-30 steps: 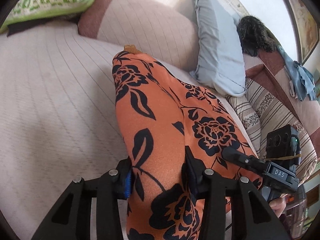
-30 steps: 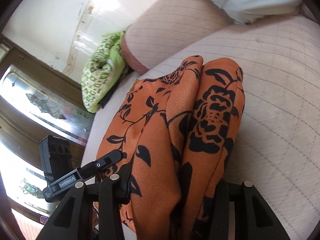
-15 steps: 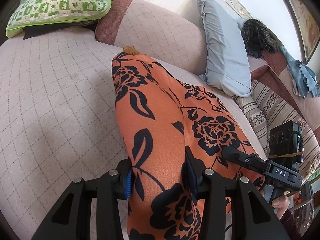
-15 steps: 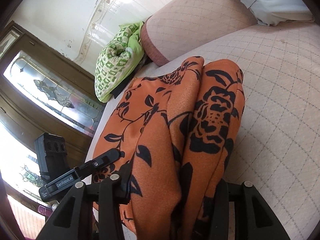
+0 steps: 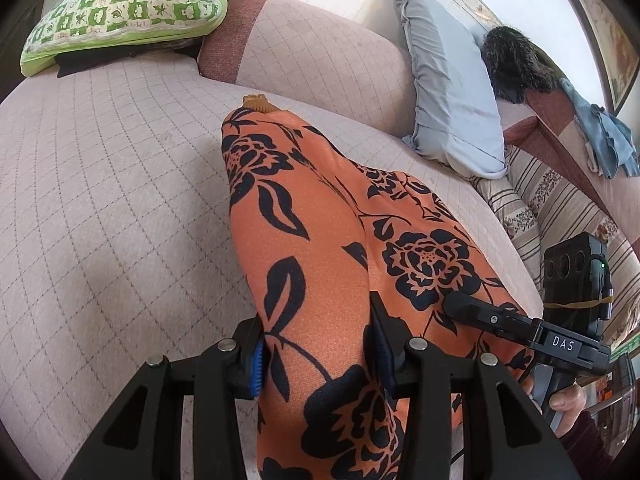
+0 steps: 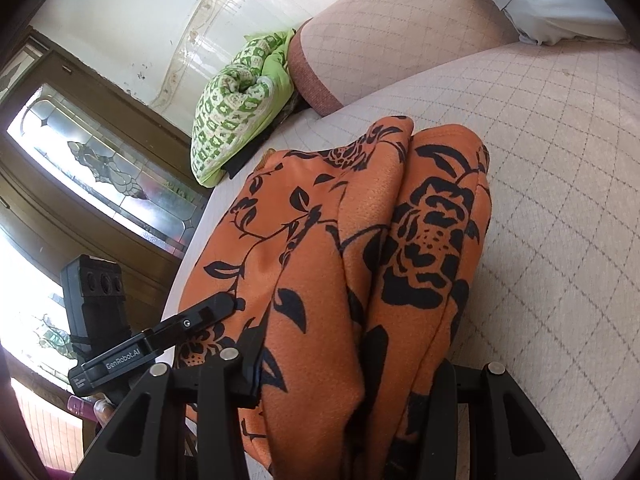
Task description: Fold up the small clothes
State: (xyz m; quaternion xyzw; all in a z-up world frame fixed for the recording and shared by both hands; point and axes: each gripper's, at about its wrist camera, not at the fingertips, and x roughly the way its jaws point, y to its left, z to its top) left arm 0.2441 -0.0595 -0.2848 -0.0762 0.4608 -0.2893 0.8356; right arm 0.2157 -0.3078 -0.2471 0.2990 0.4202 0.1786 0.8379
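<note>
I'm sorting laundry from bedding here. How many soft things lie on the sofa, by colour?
Orange floral garment: 1, pinched by left gripper and right gripper
Green checked quilt: 1
Grey-blue pillow: 1
Blue cloth: 1
Total: 4

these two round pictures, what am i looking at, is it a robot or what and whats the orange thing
No robot arm here: a person holds a two-finger claw in each hand, and each claw carries a fisheye camera looking along its fingers, which is why the pictures look round. One picture is from the left claw, the other from the right claw. Each is shut on the same orange cloth with black flowers, a small garment being folded. It lies bunched on a quilted sofa. Further off lie a green blanket and a grey pillow. The black device at the side of each picture is the other claw.
</note>
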